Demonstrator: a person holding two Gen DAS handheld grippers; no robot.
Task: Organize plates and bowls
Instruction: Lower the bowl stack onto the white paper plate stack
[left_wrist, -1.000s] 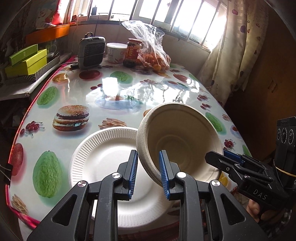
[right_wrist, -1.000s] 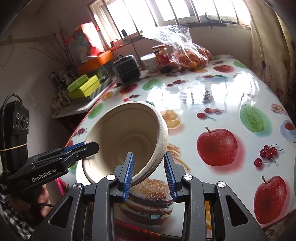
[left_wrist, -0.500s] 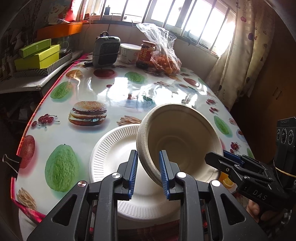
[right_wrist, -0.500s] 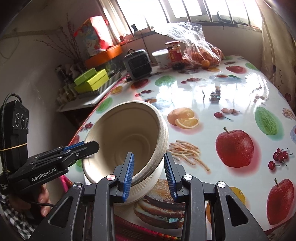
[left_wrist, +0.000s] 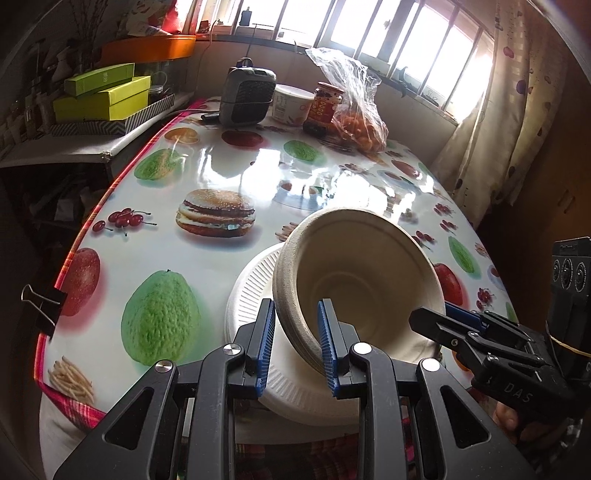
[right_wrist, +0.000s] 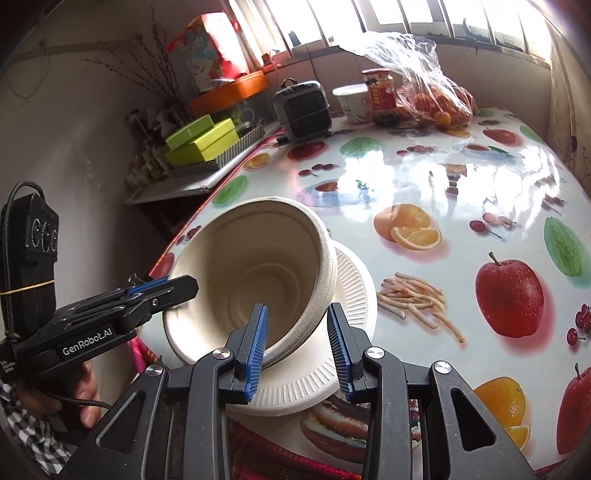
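Observation:
A beige paper bowl (left_wrist: 365, 280) is held between both grippers above a white ribbed paper plate (left_wrist: 251, 291) near the table's front edge. My left gripper (left_wrist: 295, 347) is shut on the bowl's left rim. My right gripper (right_wrist: 297, 349) is shut on the opposite rim; it also shows at the right of the left wrist view (left_wrist: 447, 317). The bowl (right_wrist: 258, 273) is tilted and sits low over the plate (right_wrist: 354, 295); whether they touch I cannot tell. The left gripper shows at the left of the right wrist view (right_wrist: 162, 288).
At the table's far end stand a small grey heater (left_wrist: 247, 92), a white tub (left_wrist: 291, 103), a red-labelled jar (left_wrist: 325, 107) and a plastic bag of oranges (left_wrist: 358, 110). Green boxes (left_wrist: 103, 96) lie on a side shelf at left. A binder clip (left_wrist: 40, 302) grips the tablecloth edge.
Both grippers have moved the bowl toward the table's near edge and lower over the white plate. Both stay shut on the rim.

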